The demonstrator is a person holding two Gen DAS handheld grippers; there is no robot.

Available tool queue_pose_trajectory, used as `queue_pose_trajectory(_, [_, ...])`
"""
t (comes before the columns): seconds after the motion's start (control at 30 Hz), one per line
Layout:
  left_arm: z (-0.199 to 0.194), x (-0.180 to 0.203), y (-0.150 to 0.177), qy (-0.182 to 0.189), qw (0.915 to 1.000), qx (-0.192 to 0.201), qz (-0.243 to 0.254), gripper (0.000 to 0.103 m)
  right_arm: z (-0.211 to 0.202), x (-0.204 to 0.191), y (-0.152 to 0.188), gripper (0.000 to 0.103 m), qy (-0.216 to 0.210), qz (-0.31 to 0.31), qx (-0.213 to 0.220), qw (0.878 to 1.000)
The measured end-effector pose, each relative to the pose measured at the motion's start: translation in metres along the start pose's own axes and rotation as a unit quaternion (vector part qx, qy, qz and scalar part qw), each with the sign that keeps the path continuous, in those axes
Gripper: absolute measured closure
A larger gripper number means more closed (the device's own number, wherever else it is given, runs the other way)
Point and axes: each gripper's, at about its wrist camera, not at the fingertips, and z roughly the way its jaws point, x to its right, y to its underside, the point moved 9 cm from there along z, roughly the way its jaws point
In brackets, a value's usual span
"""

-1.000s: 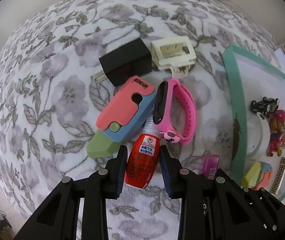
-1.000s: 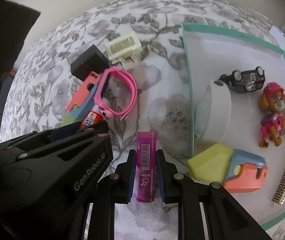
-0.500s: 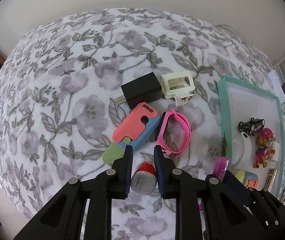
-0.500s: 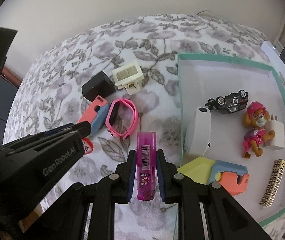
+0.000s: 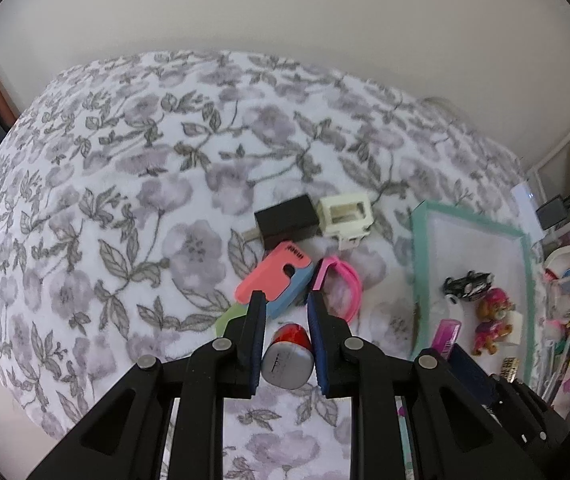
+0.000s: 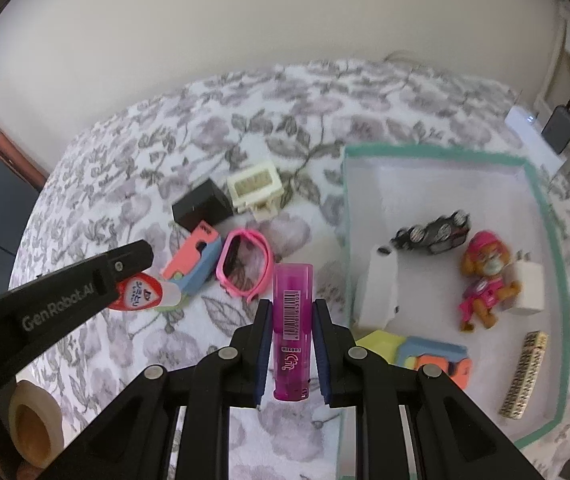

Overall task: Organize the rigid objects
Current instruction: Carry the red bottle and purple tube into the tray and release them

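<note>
My left gripper (image 5: 285,304) is shut on a red glue bottle (image 5: 288,354) and holds it above the floral cloth; the bottle also shows in the right wrist view (image 6: 141,293). My right gripper (image 6: 291,310) is shut on a magenta tube (image 6: 292,320), lifted left of the teal-rimmed tray (image 6: 545,216). On the cloth lie a pink watch (image 6: 245,266), a pink and blue block (image 6: 193,256), a black box (image 6: 201,204) and a cream frame (image 6: 255,184).
The tray holds a toy car (image 6: 433,232), a pup figure (image 6: 485,276), a white adapter (image 6: 531,286), a white case (image 6: 379,288), a colourful block (image 6: 417,354) and a gold clip (image 6: 525,374). A tape roll (image 6: 33,424) sits at lower left.
Both grippers have risen and pulled back from the cloth, each carrying its object. The items on the cloth now look smaller and farther away.
</note>
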Motion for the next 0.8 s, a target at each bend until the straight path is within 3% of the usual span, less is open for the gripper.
queue_pose_trajectory(0.37, [-0.025,0.036,-0.002,0.022,0.9984,0.040,0.034,0.081,-0.030,0.058,-0.015,0.082,0.063,0.038,0.041,0.996])
queue_pose_trajectory(0.6, [-0.031,0.087,0.008,0.050,0.9939,0.052,0.083,0.081,-0.045,0.129,-0.008,0.082,0.130,0.091,0.047,0.986])
queue_pose_trajectory(0.8, [-0.025,0.133,0.025,0.076,0.9875,0.051,0.128,0.081,-0.049,0.174,0.006,0.082,0.162,0.135,0.039,0.977])
